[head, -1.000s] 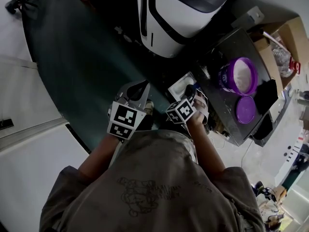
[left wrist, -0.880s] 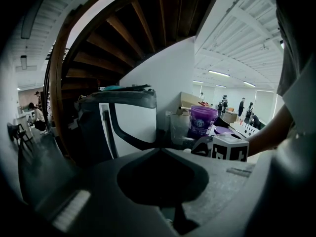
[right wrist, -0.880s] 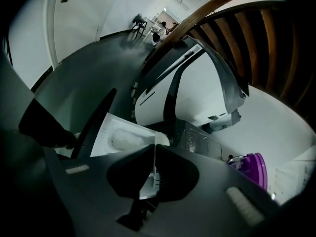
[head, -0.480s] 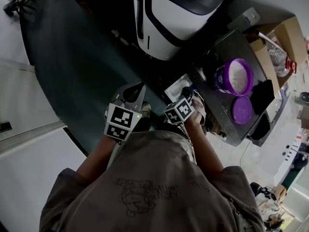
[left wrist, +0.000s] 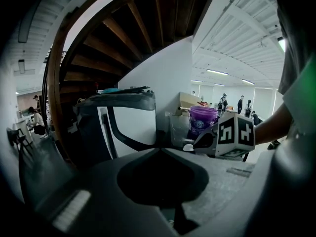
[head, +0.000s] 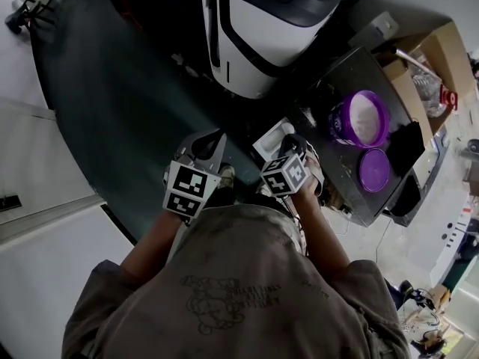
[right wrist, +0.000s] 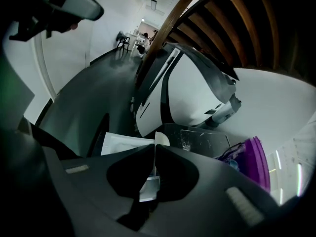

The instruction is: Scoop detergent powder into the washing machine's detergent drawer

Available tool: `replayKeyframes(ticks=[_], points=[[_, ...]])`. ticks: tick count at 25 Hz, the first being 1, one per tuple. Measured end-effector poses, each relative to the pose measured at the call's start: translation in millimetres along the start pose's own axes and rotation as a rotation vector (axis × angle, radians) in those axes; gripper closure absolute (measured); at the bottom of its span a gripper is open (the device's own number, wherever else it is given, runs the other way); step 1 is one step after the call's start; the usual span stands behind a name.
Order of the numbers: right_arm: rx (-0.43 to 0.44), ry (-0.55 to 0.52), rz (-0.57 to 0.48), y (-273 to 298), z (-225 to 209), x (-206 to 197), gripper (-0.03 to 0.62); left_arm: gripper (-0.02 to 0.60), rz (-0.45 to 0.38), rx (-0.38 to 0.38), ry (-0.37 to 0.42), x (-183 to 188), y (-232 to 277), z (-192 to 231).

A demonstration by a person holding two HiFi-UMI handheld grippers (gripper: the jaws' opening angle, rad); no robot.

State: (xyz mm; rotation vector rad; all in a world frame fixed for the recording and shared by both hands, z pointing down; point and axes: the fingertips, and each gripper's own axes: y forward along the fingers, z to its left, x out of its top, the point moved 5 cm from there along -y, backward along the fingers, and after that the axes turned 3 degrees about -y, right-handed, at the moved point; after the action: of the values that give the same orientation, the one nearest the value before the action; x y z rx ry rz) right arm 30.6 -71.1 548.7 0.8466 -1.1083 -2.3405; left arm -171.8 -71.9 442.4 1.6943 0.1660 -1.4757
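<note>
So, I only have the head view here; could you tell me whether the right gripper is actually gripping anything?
Observer: Yes. The right gripper view shows the right gripper shut on the thin handle of a small white plastic scoop.
Operator: Thank you. And the left one?
Observer: The left gripper has its jaws together, with nothing between them.
</note>
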Motion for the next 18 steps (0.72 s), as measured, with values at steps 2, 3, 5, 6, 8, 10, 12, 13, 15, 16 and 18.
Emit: replayKeyframes(ticks=[2,3,5,6,8,10,12,13,15,16,18], points=[[0.012,0.043,-0.044,-8.5,-6.5,4.4,0.559,0.581,-0.004,0.000,0.006,3.2,1.0,-1.0],[0.023,0.074,-0.073,-13.8,-10.3,7.2,0.559,0.581,-0.007,0.000,0.010,5.2,1.5,-1.8],[0.042,0.141,-0.135,-27.0,-18.8,13.7,0.559,0.581,-0.013,-0.001,0.017,10.2,2.4,-3.5],[0.050,0.170,-0.166,-34.2,-23.4,17.1,0.559,0.581,-0.017,-0.002,0.021,13.0,2.9,-4.5],[0.061,0.227,-0.224,-48.8,-33.2,23.6,0.559,0.581,-0.024,-0.005,0.031,19.1,4.2,-6.3],[0.066,0.283,-0.276,-63.1,-44.2,28.7,0.559,0.581,-0.034,-0.008,0.040,25.7,5.9,-8.8],[0.071,0.344,-0.326,-77.7,-56.1,32.1,0.559,0.581,-0.045,-0.017,0.046,33.7,7.3,-12.4],[0.078,0.382,-0.352,-84.9,-62.2,33.0,0.559,0.581,-0.052,-0.026,0.044,38.5,7.8,-14.6],[0.098,0.469,-0.406,-99.3,-75.3,33.3,0.559,0.581,-0.070,-0.050,0.034,50.7,8.3,-19.7],[0.109,0.510,-0.431,-106.1,-82.1,32.9,0.559,0.581,-0.081,-0.062,0.029,58.1,8.3,-22.2],[0.122,0.584,-0.477,-119.6,-95.6,31.0,0.559,0.581,-0.110,-0.076,0.031,74.9,8.2,-27.0]])
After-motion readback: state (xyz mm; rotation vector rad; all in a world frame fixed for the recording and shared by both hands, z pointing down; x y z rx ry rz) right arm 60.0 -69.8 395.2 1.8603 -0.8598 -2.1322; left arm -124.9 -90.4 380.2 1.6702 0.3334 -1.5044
